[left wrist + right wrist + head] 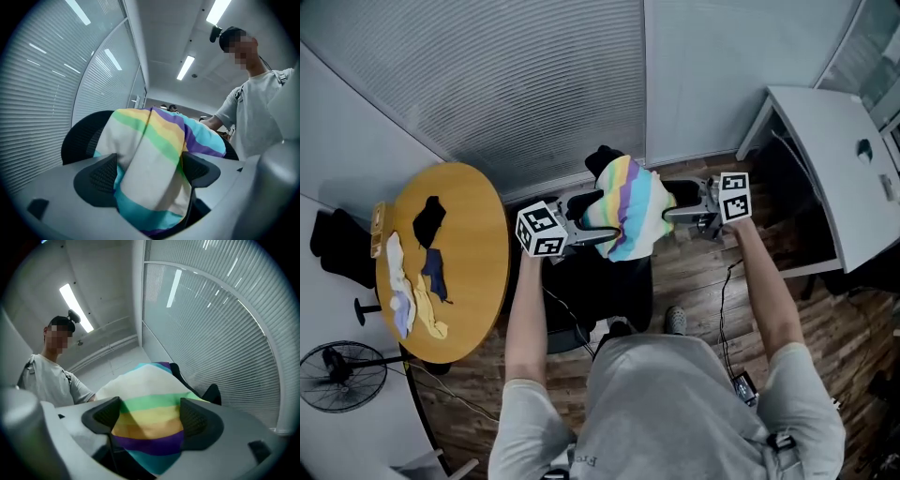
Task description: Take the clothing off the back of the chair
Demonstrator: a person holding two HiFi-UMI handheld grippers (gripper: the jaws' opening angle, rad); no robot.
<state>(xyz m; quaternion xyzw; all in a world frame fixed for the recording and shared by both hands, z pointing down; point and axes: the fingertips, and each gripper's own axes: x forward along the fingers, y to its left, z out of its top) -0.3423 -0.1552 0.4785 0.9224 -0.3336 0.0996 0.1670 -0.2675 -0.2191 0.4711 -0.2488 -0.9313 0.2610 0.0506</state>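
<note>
A rainbow-striped cloth garment, banded in white, green, yellow, orange, purple and turquoise, lies draped over the back of a black mesh office chair. Its folds hang rumpled across the top edge.

- The chair and garment are being viewed steeply from above by the head camera.
- The garment is being viewed close up from the left gripper, facing the person.
- It is being viewed equally close from the right gripper, from the opposite side.
- Garment and chair are being shared by all views.

Both arms stretch forward, left claw and right claw facing inward, jaws wide apart.
</note>
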